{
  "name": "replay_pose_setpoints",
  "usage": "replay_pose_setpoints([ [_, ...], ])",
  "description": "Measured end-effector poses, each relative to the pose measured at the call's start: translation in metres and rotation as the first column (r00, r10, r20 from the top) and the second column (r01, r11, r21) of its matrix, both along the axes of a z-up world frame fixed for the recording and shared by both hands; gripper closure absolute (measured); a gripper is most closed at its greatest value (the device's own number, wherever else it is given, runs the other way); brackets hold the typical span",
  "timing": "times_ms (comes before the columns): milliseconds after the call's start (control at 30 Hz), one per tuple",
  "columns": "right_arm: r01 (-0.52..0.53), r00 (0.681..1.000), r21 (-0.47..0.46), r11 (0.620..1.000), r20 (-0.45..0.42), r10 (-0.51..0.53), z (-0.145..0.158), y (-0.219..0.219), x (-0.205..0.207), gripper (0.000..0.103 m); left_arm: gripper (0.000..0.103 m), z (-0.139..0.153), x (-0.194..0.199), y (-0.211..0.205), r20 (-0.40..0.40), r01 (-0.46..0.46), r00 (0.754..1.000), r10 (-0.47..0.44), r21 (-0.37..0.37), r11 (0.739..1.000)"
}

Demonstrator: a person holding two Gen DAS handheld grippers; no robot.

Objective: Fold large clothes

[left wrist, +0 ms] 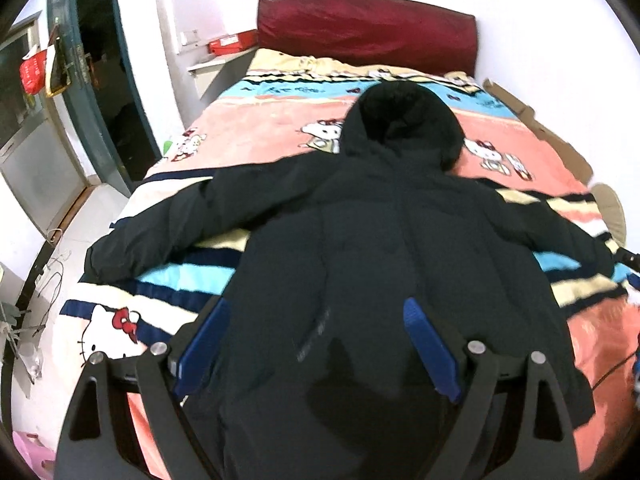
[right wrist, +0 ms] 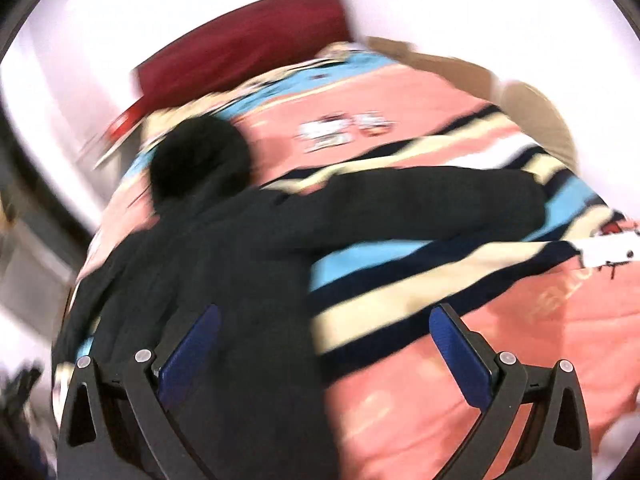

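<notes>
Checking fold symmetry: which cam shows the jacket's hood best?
Left wrist view: hood is sharp, centred, lying flat on the blanket. Right wrist view shows the hood too, but motion-blurred and off to the left.

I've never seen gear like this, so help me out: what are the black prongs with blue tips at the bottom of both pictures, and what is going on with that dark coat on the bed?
Each picture comes from a camera mounted on a hand-held gripper, looking out along its two fingers. A person carries one in each hand. The left gripper and the right gripper both stand open and hold nothing. The blue pieces are finger pads. A black hooded coat lies spread with sleeves out on a striped cartoon-cat blanket, ready for folding. The dark red headboard is at the far end. The right picture is blurred.
</notes>
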State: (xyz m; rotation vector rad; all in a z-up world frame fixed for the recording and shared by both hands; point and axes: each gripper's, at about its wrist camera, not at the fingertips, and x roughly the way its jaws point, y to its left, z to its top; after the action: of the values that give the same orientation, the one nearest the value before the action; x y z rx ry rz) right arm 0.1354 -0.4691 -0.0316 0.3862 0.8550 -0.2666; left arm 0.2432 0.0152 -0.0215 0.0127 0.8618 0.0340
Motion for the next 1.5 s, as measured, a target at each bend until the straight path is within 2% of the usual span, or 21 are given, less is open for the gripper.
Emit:
replay_pose_setpoints([
  [67, 0.104, 0.995, -0.021, 0.994, -0.013, -0.104, -0.012, -0.044, 0.017, 0.0, 0.014, -0.004, 0.008, 0.004, 0.001, -0.019, 1.0, 0.019, 0.009, 1.0],
  [133, 0.214, 0.976, -0.019, 0.977, -0.037, -0.215, -0.027, -0.097, 0.032, 0.0, 0.014, -0.011, 0.019, 0.013, -0.007, -0.044, 0.999, 0.044, 0.009, 0.999],
  [267, 0.337, 0.94, -0.016, 0.941, -0.055, -0.337, -0.05, -0.172, 0.046, 0.0, 0.014, -0.027, 0.032, 0.022, -0.029, -0.071, 0.997, 0.072, 0.022, 0.997],
  [400, 0.413, 0.908, 0.025, 0.91, -0.085, -0.41, -0.079, -0.233, 0.057, 0.001, 0.014, -0.043, 0.046, 0.03, -0.046, -0.101, 0.994, 0.102, 0.032, 0.994],
  [500, 0.461, 0.884, 0.032, 0.887, -0.106, -0.455, -0.099, -0.26, 0.059, 0.001, 0.014, -0.05, 0.052, 0.033, -0.043, -0.118, 0.992, 0.119, 0.03, 0.993],
  [633, 0.457, 0.885, 0.063, 0.887, -0.134, -0.446, -0.124, -0.277, 0.066, 0.004, 0.014, -0.056, 0.057, 0.037, -0.051, -0.135, 0.989, 0.137, 0.024, 0.99],
  [700, 0.451, 0.888, 0.086, 0.888, -0.148, -0.436, -0.134, -0.281, 0.067, 0.009, 0.014, -0.057, 0.059, 0.042, -0.055, -0.145, 0.988, 0.144, 0.001, 0.989],
  [733, 0.451, 0.886, 0.086, 0.888, -0.161, -0.435, -0.138, -0.282, 0.067, 0.016, 0.014, -0.057, 0.058, 0.043, -0.054, -0.15, 0.987, 0.149, -0.01, 0.989],
  [800, 0.425, 0.901, 0.109, 0.899, -0.145, -0.408, -0.139, -0.283, 0.067, 0.037, 0.014, -0.055, 0.057, 0.046, -0.044, -0.156, 0.987, 0.154, -0.028, 0.987],
  [833, 0.409, 0.91, 0.126, 0.904, -0.133, -0.393, -0.138, -0.282, 0.068, 0.056, 0.014, -0.054, 0.057, 0.048, -0.037, -0.16, 0.987, 0.159, -0.034, 0.987],
  [933, 0.384, 0.923, 0.12, 0.916, -0.094, -0.374, -0.127, -0.275, 0.067, 0.079, 0.014, -0.053, 0.055, 0.053, -0.036, -0.156, 0.987, 0.154, -0.069, 0.985],
  [967, 0.373, 0.927, 0.119, 0.92, -0.083, -0.365, -0.122, -0.272, 0.068, 0.082, 0.014, -0.052, 0.055, 0.053, -0.037, -0.153, 0.988, 0.15, -0.075, 0.985],
  [1100, 0.317, 0.948, 0.12, 0.941, -0.014, -0.318, -0.094, -0.25, 0.072, 0.086, 0.014, -0.045, 0.047, 0.057, -0.033, -0.134, 0.991, 0.131, -0.107, 0.985],
  [1267, 0.222, 0.97, 0.111, 0.969, 0.081, -0.231, -0.042, -0.207, 0.077, 0.089, 0.014, -0.032, 0.034, 0.068, -0.022, -0.112, 0.994, 0.11, -0.142, 0.984],
  [1500, 0.043, 0.983, 0.052, 0.998, 0.178, -0.052, 0.048, -0.115, 0.092, 0.091, 0.014, -0.017, 0.007, 0.084, 0.029, -0.084, 0.995, 0.09, -0.17, 0.982],
])
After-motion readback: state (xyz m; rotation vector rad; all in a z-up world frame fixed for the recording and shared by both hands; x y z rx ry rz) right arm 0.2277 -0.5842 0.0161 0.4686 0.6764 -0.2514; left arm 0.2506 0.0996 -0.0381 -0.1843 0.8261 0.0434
